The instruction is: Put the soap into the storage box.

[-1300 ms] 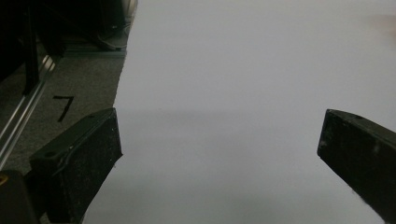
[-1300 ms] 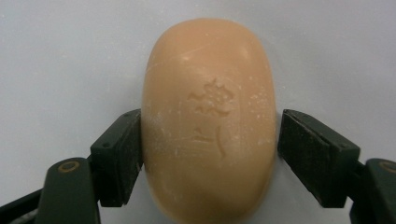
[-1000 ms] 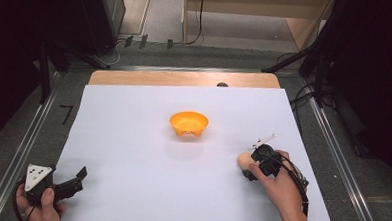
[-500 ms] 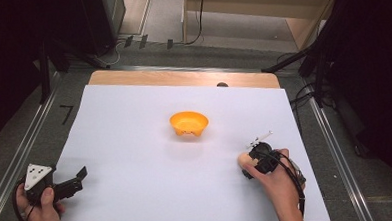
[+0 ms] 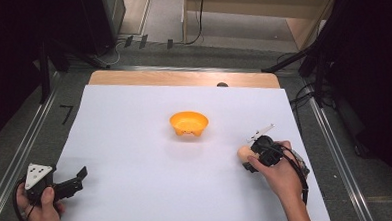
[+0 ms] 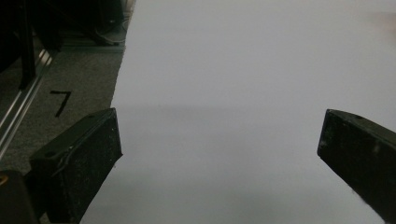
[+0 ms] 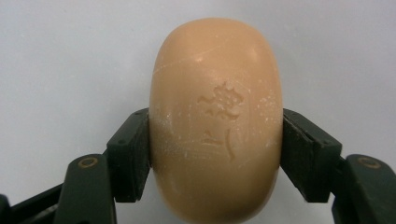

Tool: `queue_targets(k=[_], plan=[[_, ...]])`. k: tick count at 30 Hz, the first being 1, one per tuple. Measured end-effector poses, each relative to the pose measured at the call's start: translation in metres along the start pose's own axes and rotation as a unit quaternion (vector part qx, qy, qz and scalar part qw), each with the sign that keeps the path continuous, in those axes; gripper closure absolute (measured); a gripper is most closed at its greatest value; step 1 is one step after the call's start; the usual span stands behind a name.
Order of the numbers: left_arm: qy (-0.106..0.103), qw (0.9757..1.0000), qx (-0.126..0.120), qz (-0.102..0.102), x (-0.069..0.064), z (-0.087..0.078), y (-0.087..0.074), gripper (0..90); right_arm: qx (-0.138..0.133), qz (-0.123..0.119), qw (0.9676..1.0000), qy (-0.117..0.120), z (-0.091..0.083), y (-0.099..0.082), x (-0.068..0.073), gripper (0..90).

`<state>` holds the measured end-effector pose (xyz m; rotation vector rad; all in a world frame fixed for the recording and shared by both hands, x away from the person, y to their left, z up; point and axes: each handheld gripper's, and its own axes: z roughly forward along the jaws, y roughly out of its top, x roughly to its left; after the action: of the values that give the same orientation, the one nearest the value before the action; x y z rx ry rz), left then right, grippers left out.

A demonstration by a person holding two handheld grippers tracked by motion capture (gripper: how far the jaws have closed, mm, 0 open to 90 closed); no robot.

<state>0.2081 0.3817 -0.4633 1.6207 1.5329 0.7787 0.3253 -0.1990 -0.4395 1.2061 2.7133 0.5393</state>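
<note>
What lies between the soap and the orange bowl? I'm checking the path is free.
Nothing: in the high view only bare white sheet separates the soap from the orange bowl.

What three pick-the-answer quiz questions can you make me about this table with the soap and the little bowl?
1. Where does the orange bowl sit?
A. near the middle of the white sheet
B. inside the left claw
C. on the floor

2. What colour is the soap bar?
A. green
B. peach
C. blue

3. What is the right claw doing?
A. hanging wide open
B. holding the bowl
C. squeezing the soap from both sides

Answers:
1 A: in the high view the bowl stands alone mid-sheet, away from both claws.
2 B: the right gripper view shows a peach oval bar with a stamped mark.
3 C: both black pads press on the bar's sides, while the left claw is open with just the sheet beneath it.
</note>
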Motion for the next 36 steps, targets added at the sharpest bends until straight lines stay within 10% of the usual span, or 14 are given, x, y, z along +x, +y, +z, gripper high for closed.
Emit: queue_targets(k=[22,36], plan=[[-0.004,1.0000,-0.002,-0.005,0.001,-0.001,0.000,0.0,-0.025,-0.111,0.9931,0.029,-0.023,0.063,0.002,33.5],[-0.004,1.0000,-0.004,-0.004,0.001,-0.001,0.000,0.1,-0.045,-0.182,0.9807,0.057,-0.016,0.109,0.010,33.4]])
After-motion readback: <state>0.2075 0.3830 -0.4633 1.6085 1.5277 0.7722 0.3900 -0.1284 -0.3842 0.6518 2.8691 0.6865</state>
